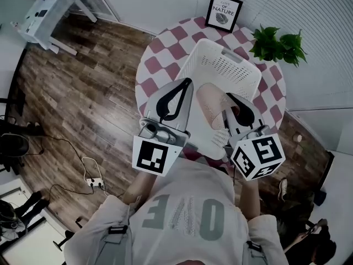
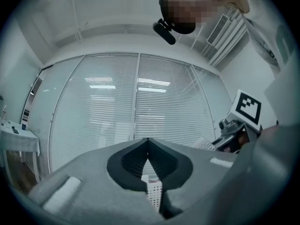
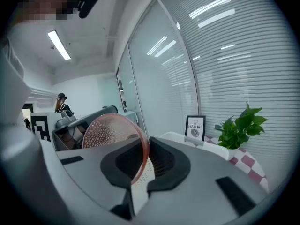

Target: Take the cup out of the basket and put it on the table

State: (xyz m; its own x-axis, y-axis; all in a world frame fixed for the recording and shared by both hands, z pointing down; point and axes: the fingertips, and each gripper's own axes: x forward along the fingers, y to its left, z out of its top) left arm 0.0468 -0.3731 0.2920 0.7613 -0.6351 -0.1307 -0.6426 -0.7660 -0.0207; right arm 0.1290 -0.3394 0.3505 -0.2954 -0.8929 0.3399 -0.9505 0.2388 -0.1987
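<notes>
A translucent pink cup (image 1: 211,106) with a dotted texture hangs over the white basket (image 1: 220,54), and my right gripper (image 1: 238,116) is shut on its rim. In the right gripper view the cup (image 3: 110,132) tilts up to the left of the jaws, its wall pinched in my right gripper (image 3: 142,165); the basket's rim (image 3: 177,137) shows beyond. My left gripper (image 1: 175,97) hovers beside the basket's near left edge. Its jaws meet at the tips with nothing between them (image 2: 148,150); basket mesh (image 2: 153,192) shows below.
The basket stands on a round table with a pink and white chequered cloth (image 1: 165,43). A framed print (image 1: 223,11) and a potted green plant (image 1: 277,44) stand at the table's far side. The wood floor to the left carries a power strip (image 1: 95,182) and a white desk (image 1: 49,12).
</notes>
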